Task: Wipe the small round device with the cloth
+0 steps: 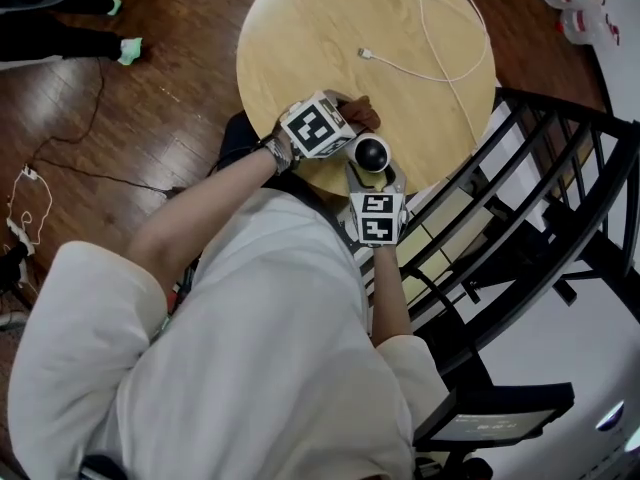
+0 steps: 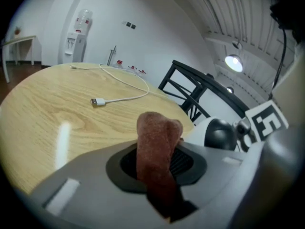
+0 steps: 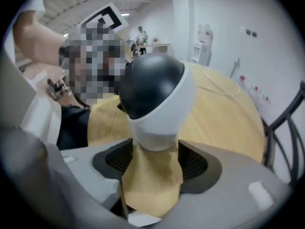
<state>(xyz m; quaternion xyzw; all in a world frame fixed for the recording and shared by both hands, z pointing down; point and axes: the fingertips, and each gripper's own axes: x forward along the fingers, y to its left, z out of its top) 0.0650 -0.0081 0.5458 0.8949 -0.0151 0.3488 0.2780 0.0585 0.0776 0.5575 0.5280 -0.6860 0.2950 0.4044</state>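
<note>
- My right gripper (image 3: pixel 153 149) has its jaws set wide and closed on the small round device (image 3: pixel 155 94). The pads press on the narrow white foot under its bulging body.
- The device sits over the near edge of the round table (image 1: pixel 330 28), on the side nearest my body. Bare wood shows under its foot between my jaws, so I judge it to be lifted or tipped off the table, though I cannot be sure.
- My left gripper (image 2: pixel 159 161) is clamped on the cloth (image 2: pixel 155 142), a reddish-brown nubby piece. A folded lobe stands out past the tips, and the rest is bunched down in the throat of the jaws.
- From the head view the cloth (image 1: pixel 360 113) is at that same near edge of the table, just beside the device (image 1: pixel 372 153) on its left, and I cannot tell whether they touch.
- The device looks like a hard, smooth plastic shell with a glossy dark dome over a white cup. I judge it light, stiff and slippery on its curves.
- The foot is the right place to hold it. It is narrower, gives my pads two sides, and leaves the dome free for wiping.
- The dome looks like the part that would scratch or smear, so I would use light pressure there.
- The cloth is soft and limp. It will drape over the curve, and only the free lobe can do the wiping.
- A white cable (image 1: pixel 440 48) lies farther in on the table, well apart from both grippers.
</note>
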